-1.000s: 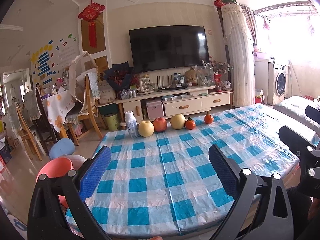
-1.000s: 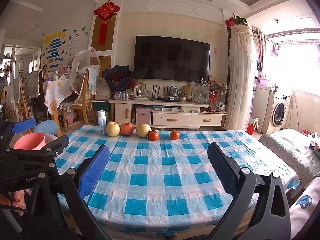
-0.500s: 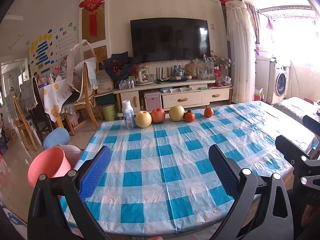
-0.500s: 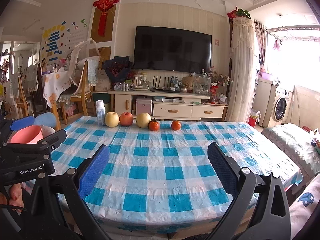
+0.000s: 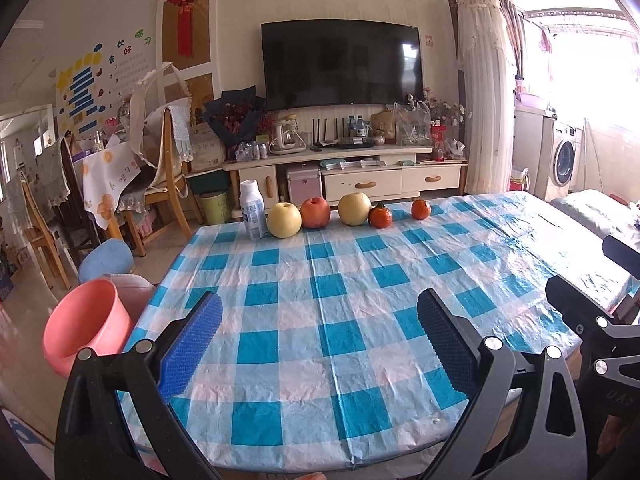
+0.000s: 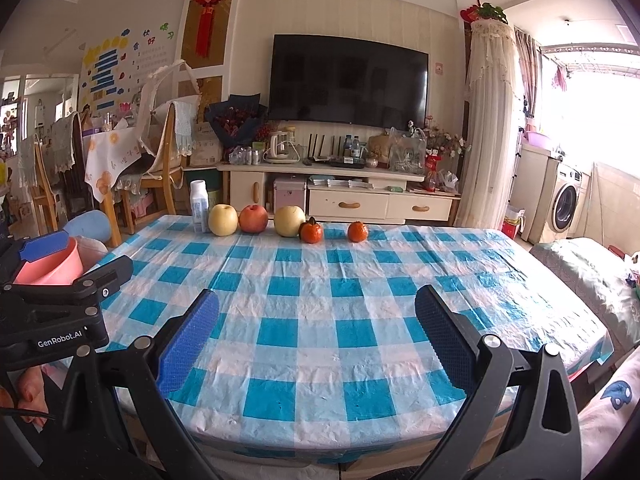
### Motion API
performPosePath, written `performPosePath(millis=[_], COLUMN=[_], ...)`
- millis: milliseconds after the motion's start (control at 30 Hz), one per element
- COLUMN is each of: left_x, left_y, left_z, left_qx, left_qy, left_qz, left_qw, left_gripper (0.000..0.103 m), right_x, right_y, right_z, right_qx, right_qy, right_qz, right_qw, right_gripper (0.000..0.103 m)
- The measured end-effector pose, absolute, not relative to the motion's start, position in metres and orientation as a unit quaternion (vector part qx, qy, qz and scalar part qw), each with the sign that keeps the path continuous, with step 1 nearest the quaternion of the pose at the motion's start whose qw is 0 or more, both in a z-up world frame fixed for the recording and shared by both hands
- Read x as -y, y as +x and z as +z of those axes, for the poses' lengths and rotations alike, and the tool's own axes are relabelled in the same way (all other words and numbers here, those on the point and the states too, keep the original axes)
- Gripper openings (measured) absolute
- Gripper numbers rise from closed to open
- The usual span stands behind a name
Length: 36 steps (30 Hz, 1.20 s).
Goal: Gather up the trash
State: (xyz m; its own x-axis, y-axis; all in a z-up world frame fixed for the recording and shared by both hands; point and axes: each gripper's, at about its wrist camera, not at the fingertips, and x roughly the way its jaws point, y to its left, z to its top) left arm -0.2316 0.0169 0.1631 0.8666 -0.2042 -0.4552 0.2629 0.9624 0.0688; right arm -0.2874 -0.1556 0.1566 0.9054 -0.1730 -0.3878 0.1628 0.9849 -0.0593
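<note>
Hovering over the near edge of the checked desk [image 5: 320, 320], the left claw [image 5: 320, 340] and right claw [image 6: 318, 338] both stood spread and empty. A white bottle [image 5: 252, 216] stood upright at the far edge, upper left of centre, well apart from both, beside a row of fruit [image 5: 316, 213]. A pink bin [image 5: 86, 326] sat at lower left.

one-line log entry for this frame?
left hand-held gripper: open, empty | right hand-held gripper: open, empty | white plastic bottle: upright, far table edge | pink plastic bucket: floor
</note>
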Motion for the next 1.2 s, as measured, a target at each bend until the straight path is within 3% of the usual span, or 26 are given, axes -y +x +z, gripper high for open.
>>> performPosePath(millis=[1200], left_x=[-0.02], left_y=[-0.169], left_z=[0.127], left_qx=[-0.261], left_qy=[0.057], left_qz=[-0.107], left_qw=[0.957], left_gripper=[0.097], right_x=[0.154], right_y=[-0.219], right_z=[0.108], right_qx=[-0.245], right_qy=[-0.013], right_qz=[-0.056], right_qw=[0.968], right_gripper=[0.099])
